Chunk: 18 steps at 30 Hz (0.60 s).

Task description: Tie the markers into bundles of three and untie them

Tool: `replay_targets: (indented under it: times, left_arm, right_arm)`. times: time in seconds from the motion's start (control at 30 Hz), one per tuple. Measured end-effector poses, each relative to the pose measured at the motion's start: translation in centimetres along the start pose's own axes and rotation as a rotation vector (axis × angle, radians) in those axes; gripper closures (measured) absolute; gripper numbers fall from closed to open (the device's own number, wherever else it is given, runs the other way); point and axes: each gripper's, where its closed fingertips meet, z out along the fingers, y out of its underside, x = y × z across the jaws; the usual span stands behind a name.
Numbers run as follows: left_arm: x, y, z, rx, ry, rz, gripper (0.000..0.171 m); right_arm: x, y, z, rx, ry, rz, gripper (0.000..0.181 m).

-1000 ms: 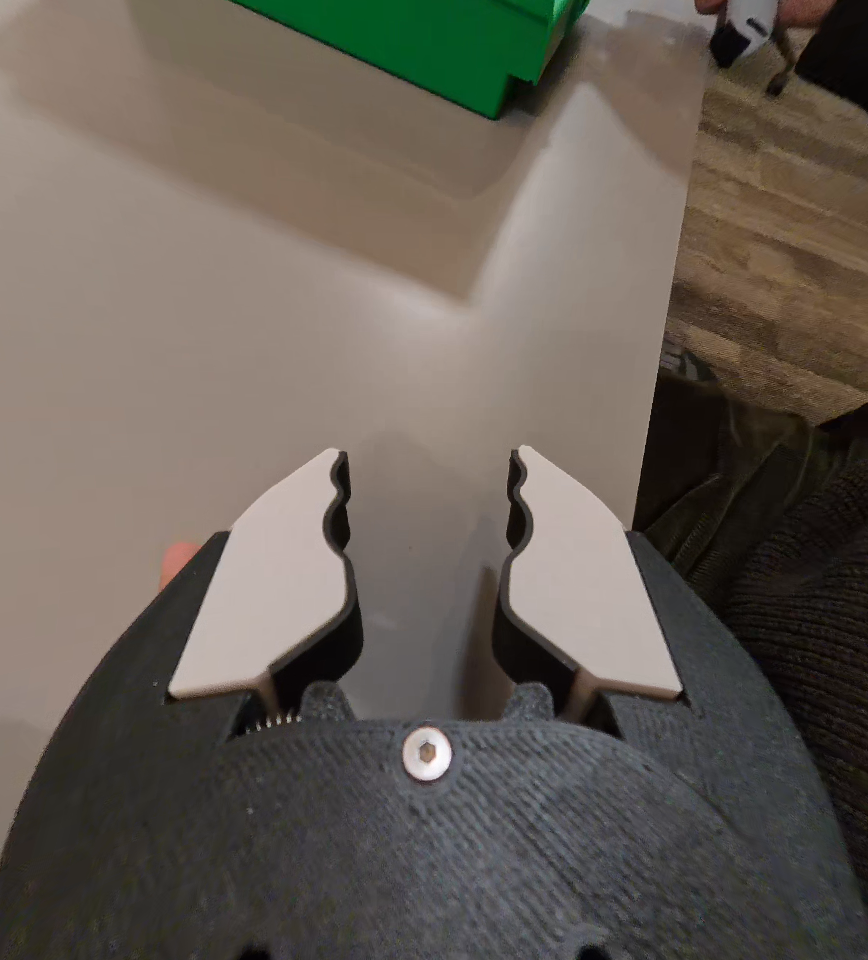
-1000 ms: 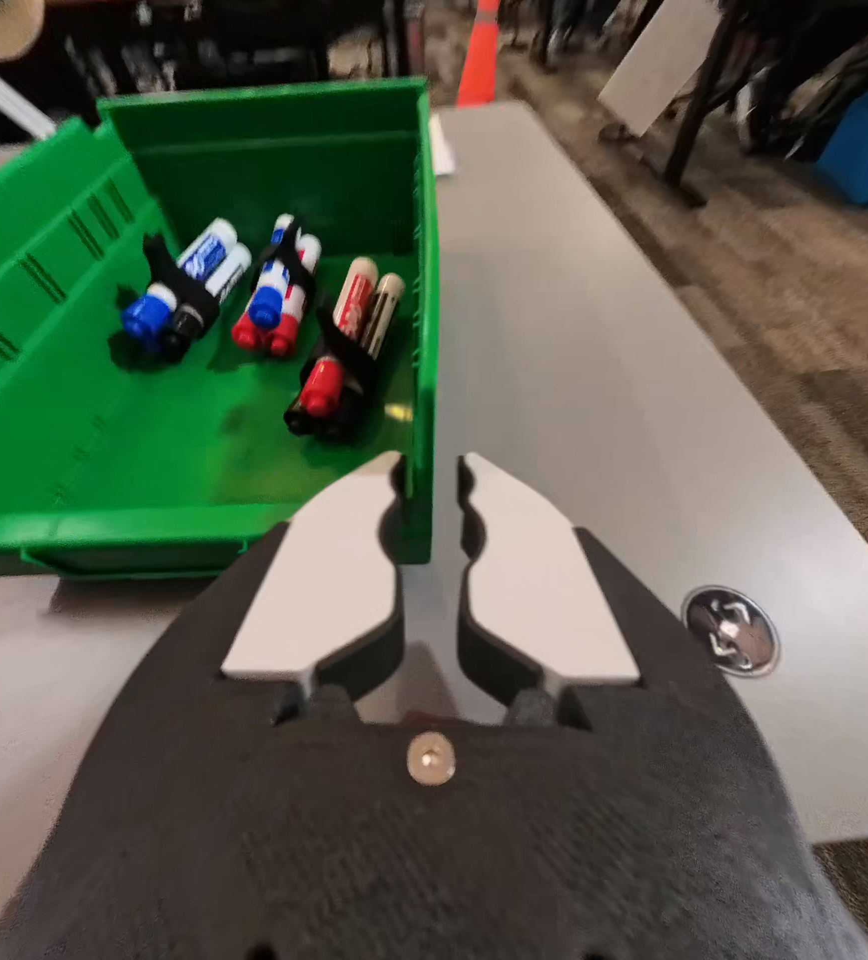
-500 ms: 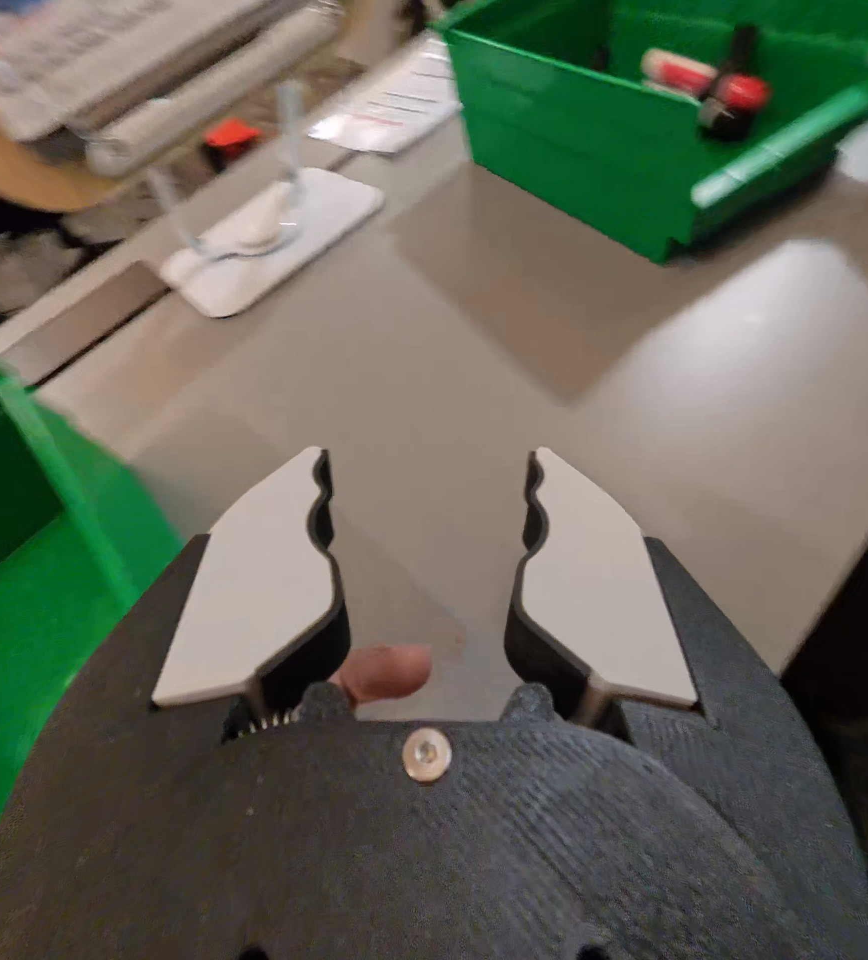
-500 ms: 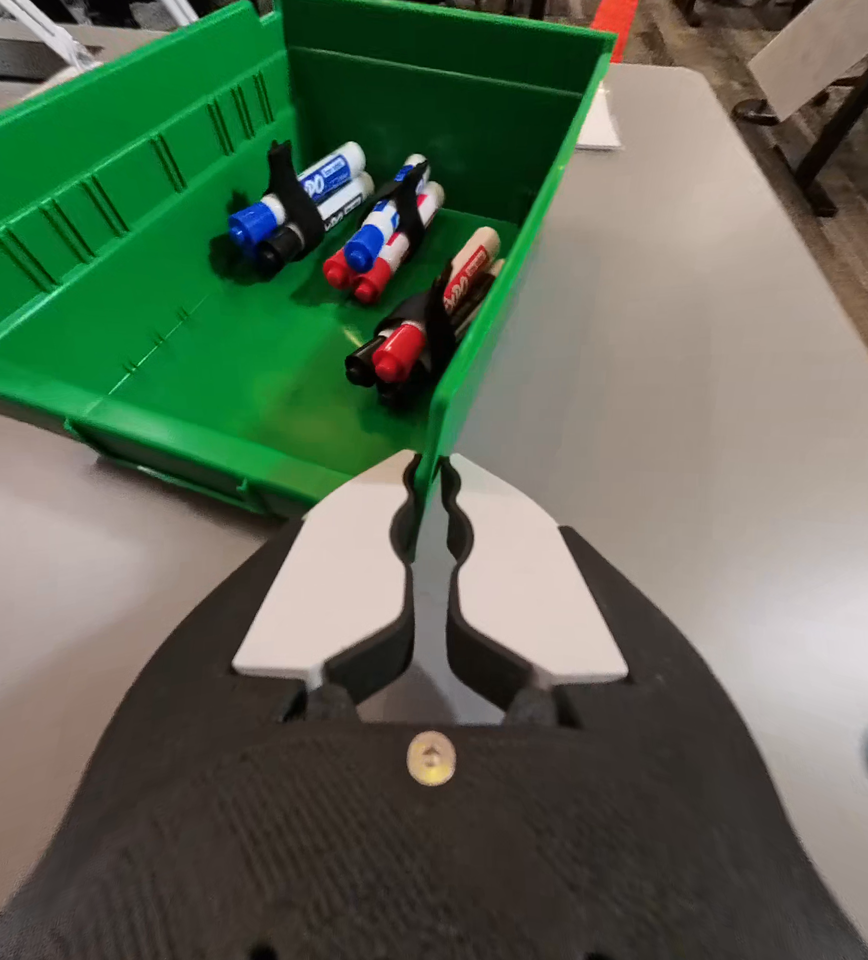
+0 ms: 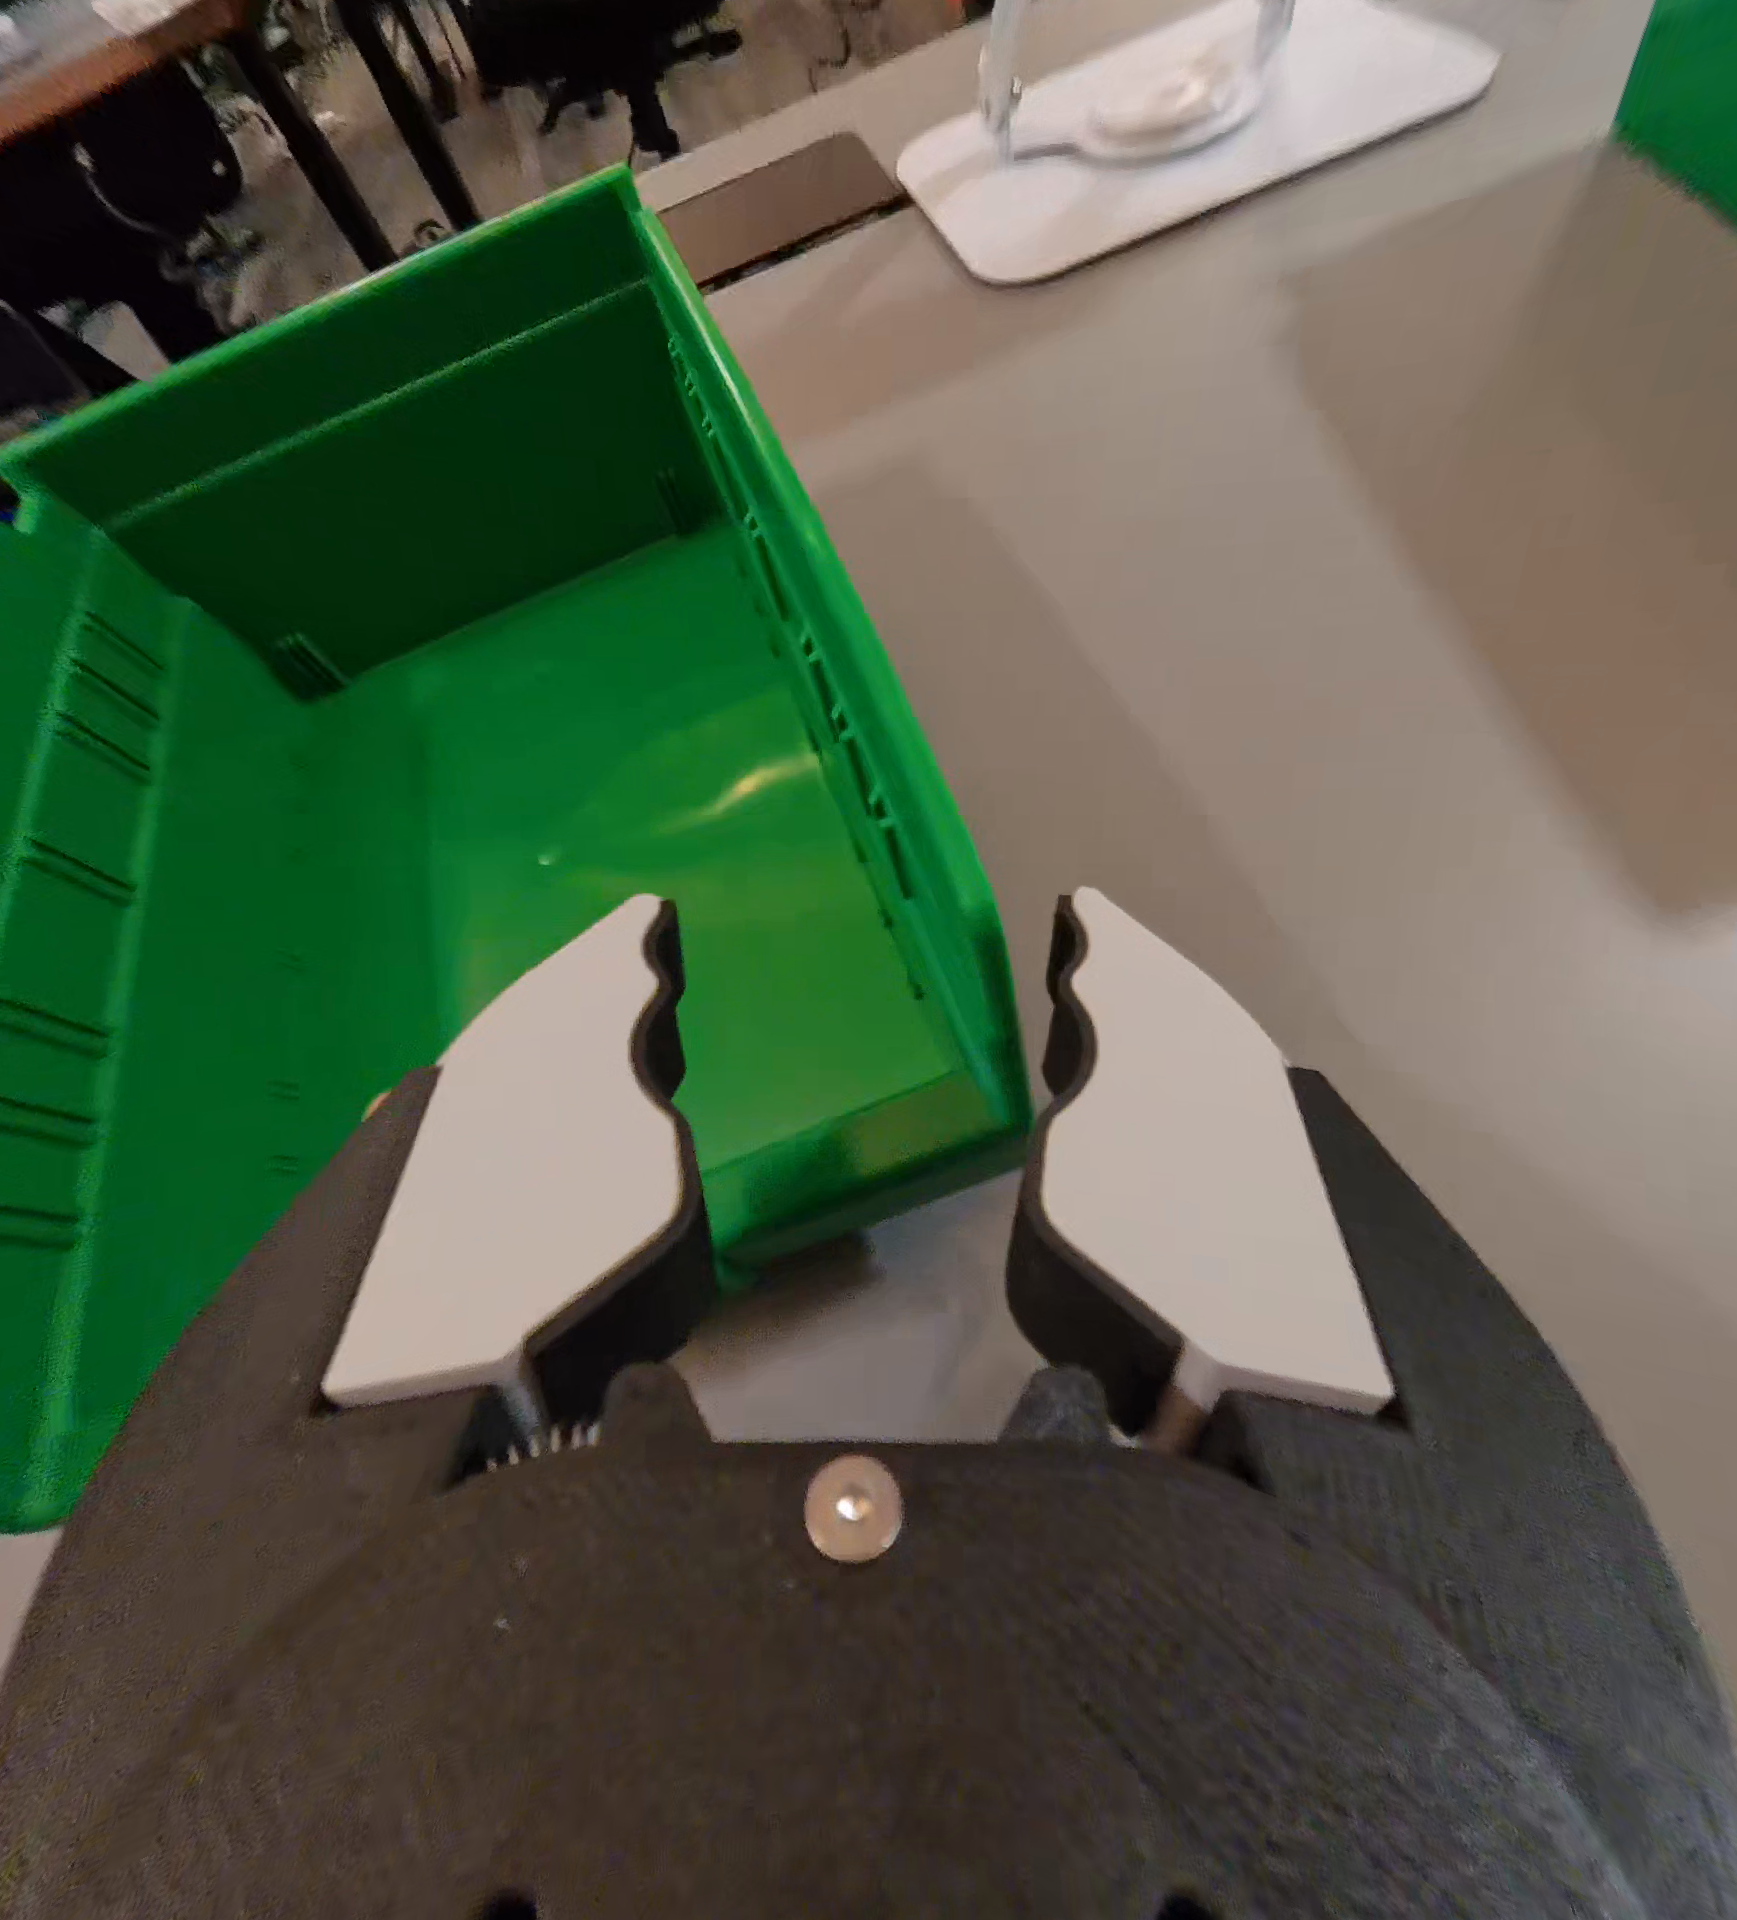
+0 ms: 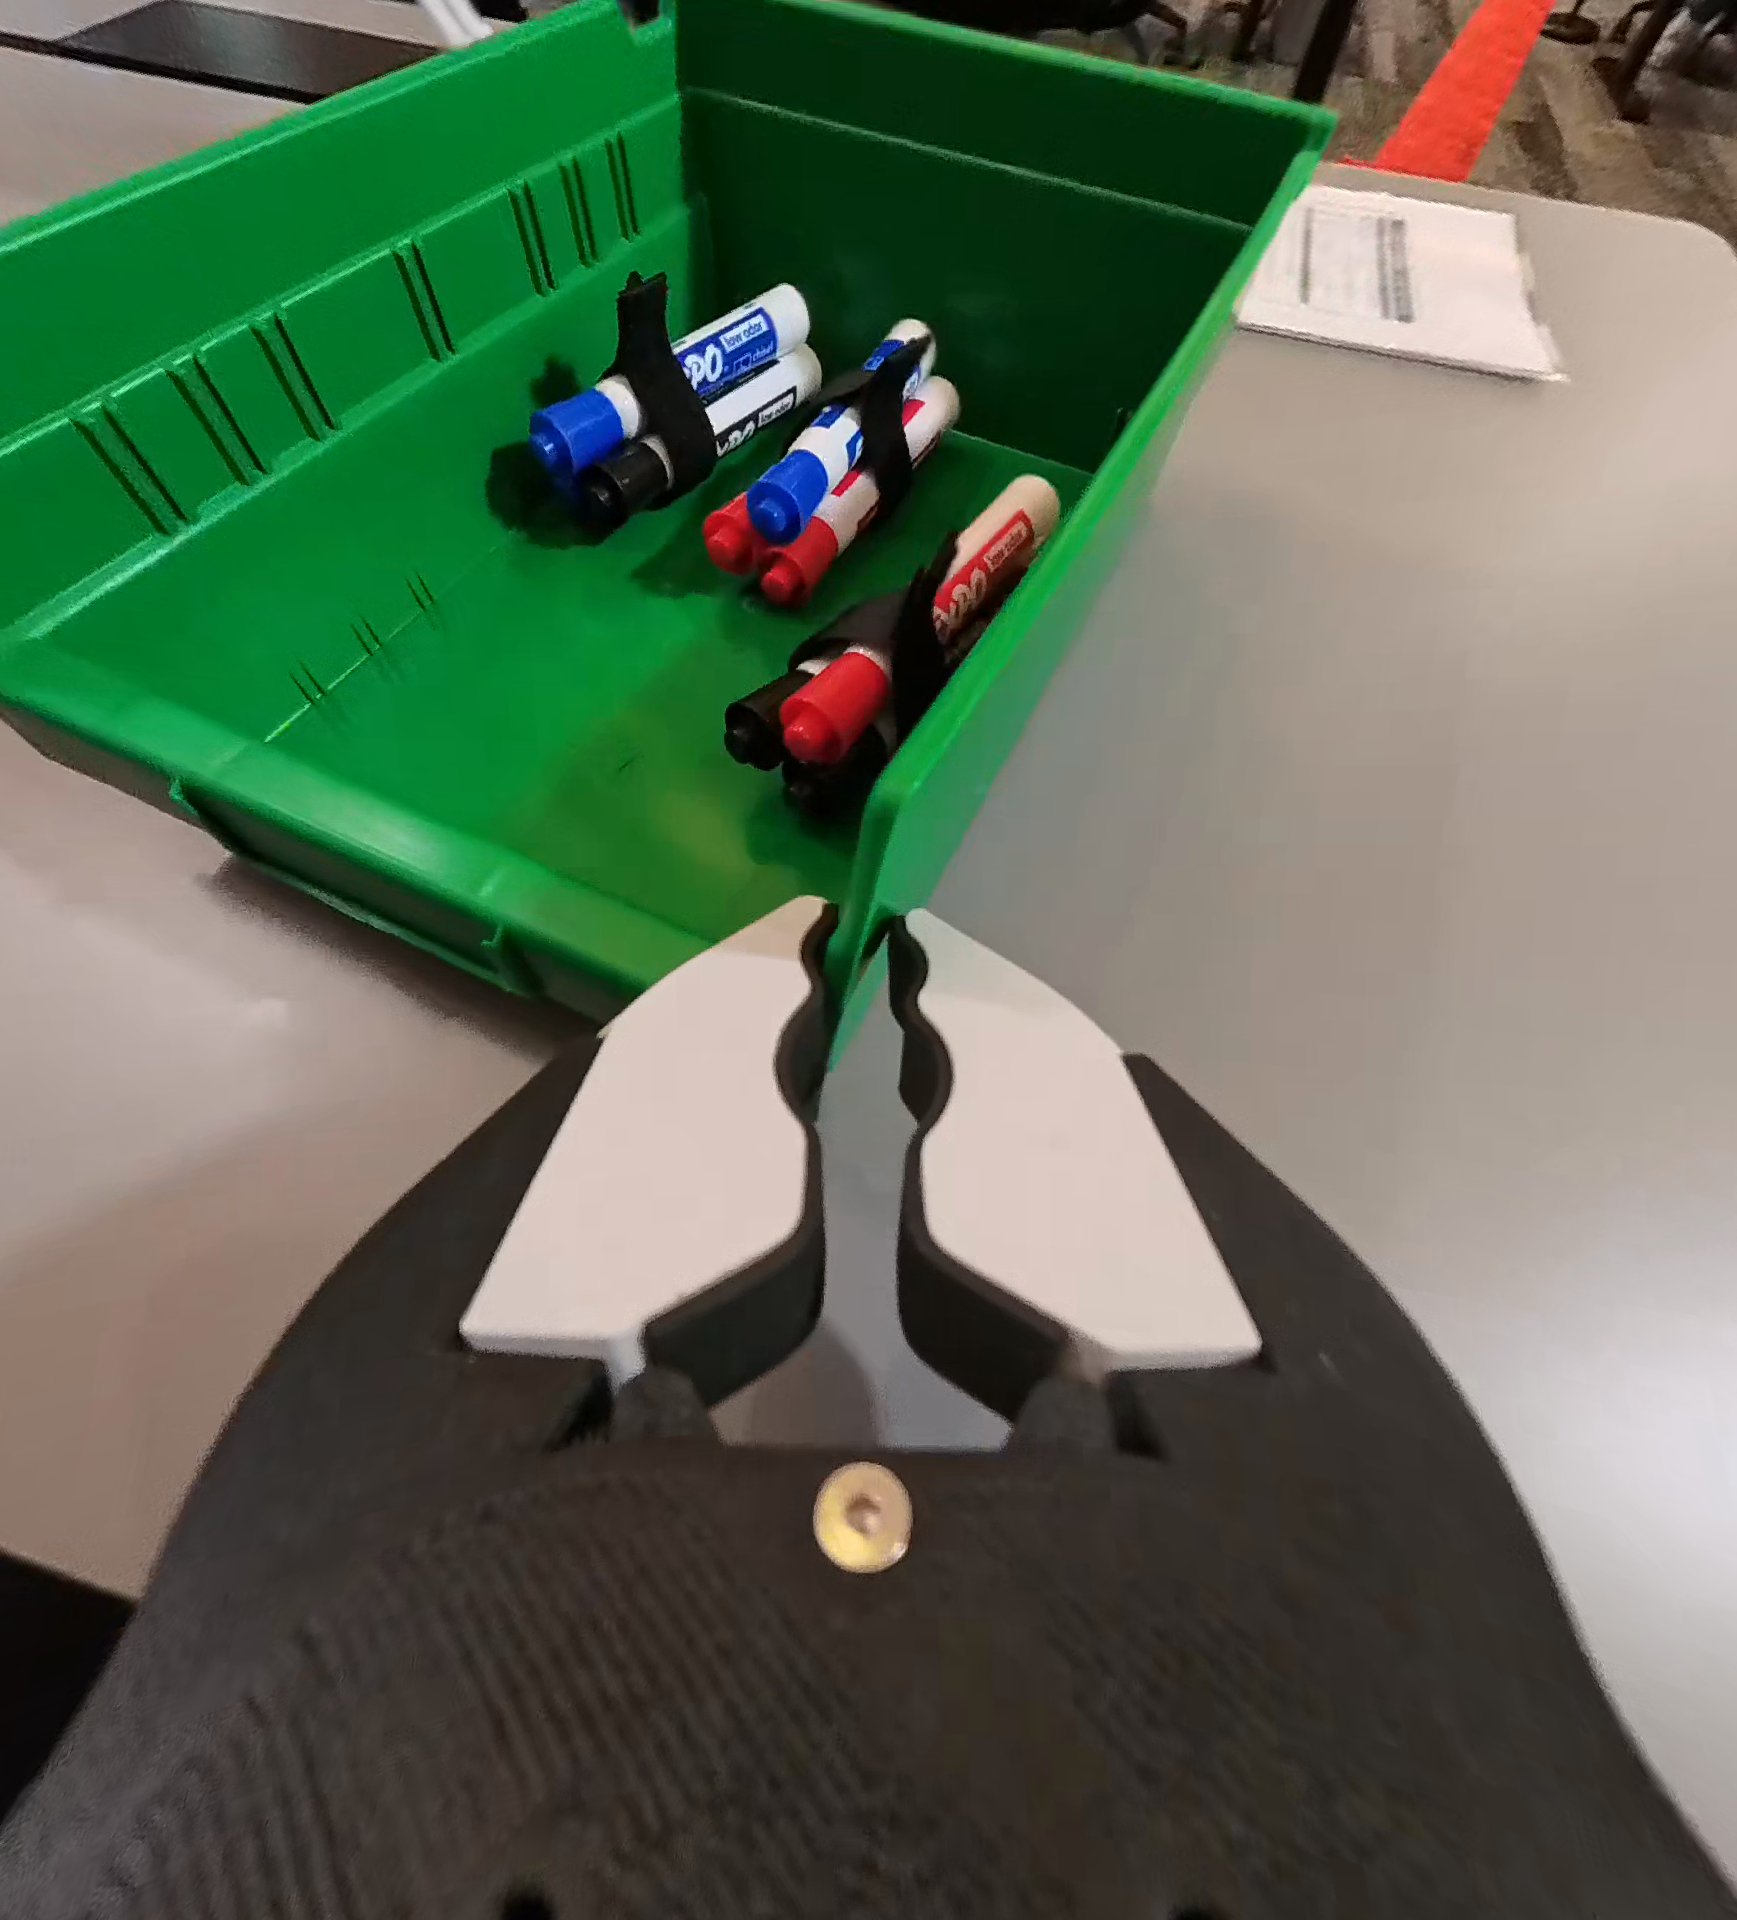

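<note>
The right gripper [image 6: 856,925] pinches the marker bin's [image 6: 220,665] side wall. The left gripper [image 5: 859,920] hangs released over an empty bin [image 5: 220,831] on the bench [image 5: 1363,675].

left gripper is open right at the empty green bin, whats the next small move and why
Probably ease the left gripper forward and close on the empty bin's near right wall: that wall already sits between its open jaws, while the right gripper looks shut on the marker bin's corner.

Grey table [image 6: 1466,831]; two green bins [image 5: 220,831] [image 6: 220,436], paper sheet [image 6: 1394,286], white stand base [image 5: 1207,156]
</note>
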Motion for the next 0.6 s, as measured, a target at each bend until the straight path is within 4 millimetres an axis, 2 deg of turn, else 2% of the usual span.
replay_targets:
  times: [0.1,0.23,0.37,0.47,0.6]
  left_arm:
    - [-0.8,-0.6,0.3,0.044,-0.069,0.176,0.108]
    - [0.6,-0.2,0.8,0.04,-0.043,0.263,0.151]
    - [0.6,-0.2,1.0,0.036,-0.001,0.21,0.155]
    - [-1.1,-0.1,0.6,0.029,-0.027,0.116,0.161]
    - [-4.7,0.7,-0.1,0.018,-0.088,-0.043,0.167]
  right_arm:
    - [-2.1,-0.4,-0.1,-0.017,-0.034,-0.039,0.172]
    - [-5.5,-1.1,-0.1,-0.028,-0.074,-0.092,0.172]
    - [-9.1,-0.7,0.0,-0.06,-0.13,-0.101,0.172]
    - [-11.6,-0.3,0.1,-0.075,-0.162,-0.106,0.172]
    - [-14.6,-0.7,0.3,-0.062,-0.166,-0.128,0.171]
